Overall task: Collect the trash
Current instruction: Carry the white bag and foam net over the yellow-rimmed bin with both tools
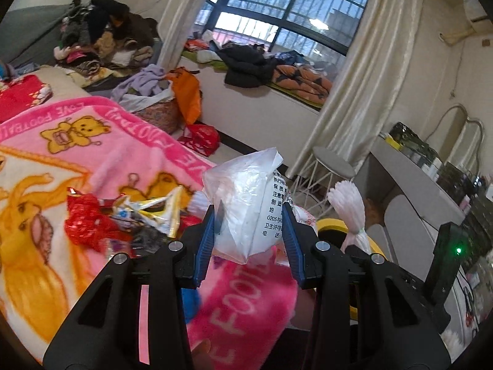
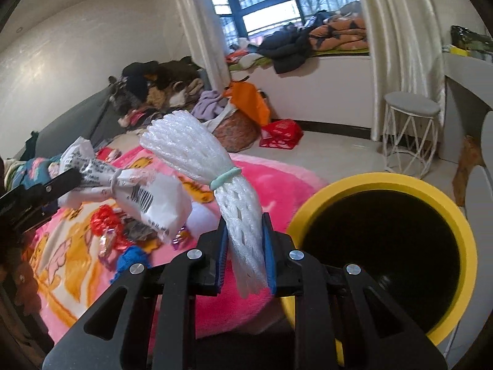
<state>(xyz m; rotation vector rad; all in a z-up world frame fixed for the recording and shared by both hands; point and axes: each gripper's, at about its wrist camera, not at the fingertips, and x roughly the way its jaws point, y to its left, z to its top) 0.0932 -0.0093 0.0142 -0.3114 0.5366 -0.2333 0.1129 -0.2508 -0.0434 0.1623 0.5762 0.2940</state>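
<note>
Carrying step: left gripper clamps a white bag above the blanket; right gripper pinches foam net beside the yellow bin. Next, likely swing over the bin and release

Cream curtains around a dark-framed window, pale tiled floor, white wire stool.

Lived-in home bedroom. Bed covered with pink cartoon-bear blanket, clothes heaped at far end. Cream curtains frame big window; window seat strewn with jackets and bedding. White wire stool, vanity with mirror, wall air conditioner.
</note>
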